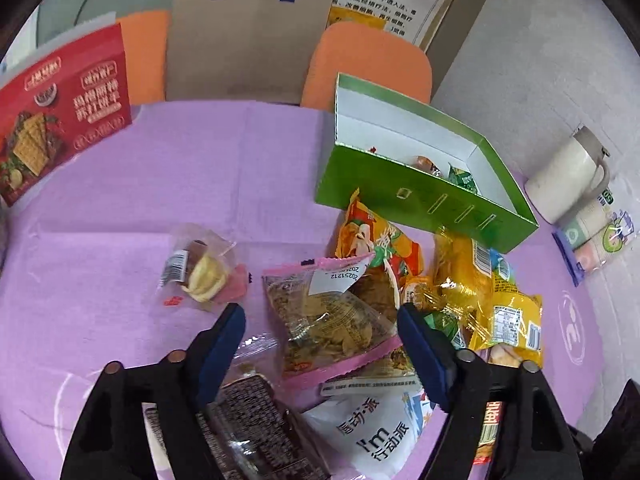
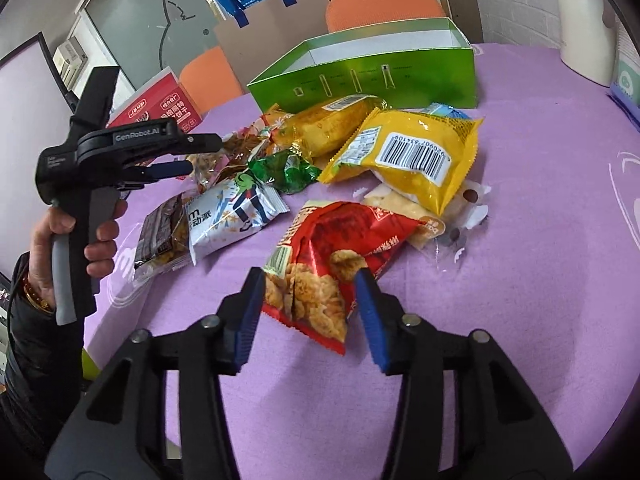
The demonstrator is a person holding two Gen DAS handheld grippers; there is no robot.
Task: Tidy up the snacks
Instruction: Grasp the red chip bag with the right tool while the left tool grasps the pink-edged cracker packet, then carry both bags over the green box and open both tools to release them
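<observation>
A heap of snack packets lies on the purple tablecloth (image 1: 120, 200) in front of an open green box (image 1: 420, 196), which holds a couple of small snacks. My left gripper (image 1: 320, 320) is open above a pink-edged clear packet (image 1: 332, 320), its fingers either side of it. A white packet (image 1: 376, 436) and a dark chocolate bar packet (image 1: 248, 420) lie below. A small round-biscuit packet (image 1: 200, 268) lies apart to the left. My right gripper (image 2: 310, 300) is open around the near end of a red snack bag (image 2: 340, 256). A yellow bag (image 2: 408, 156) lies behind it.
A red cracker box (image 1: 60, 116) stands at the table's far left. A brown paper bag (image 1: 248, 40) and orange chairs (image 1: 368, 64) are behind the table. A beige jug (image 1: 568, 176) and a tissue pack (image 1: 596, 236) sit at the right. The left gripper also shows in the right wrist view (image 2: 200, 156).
</observation>
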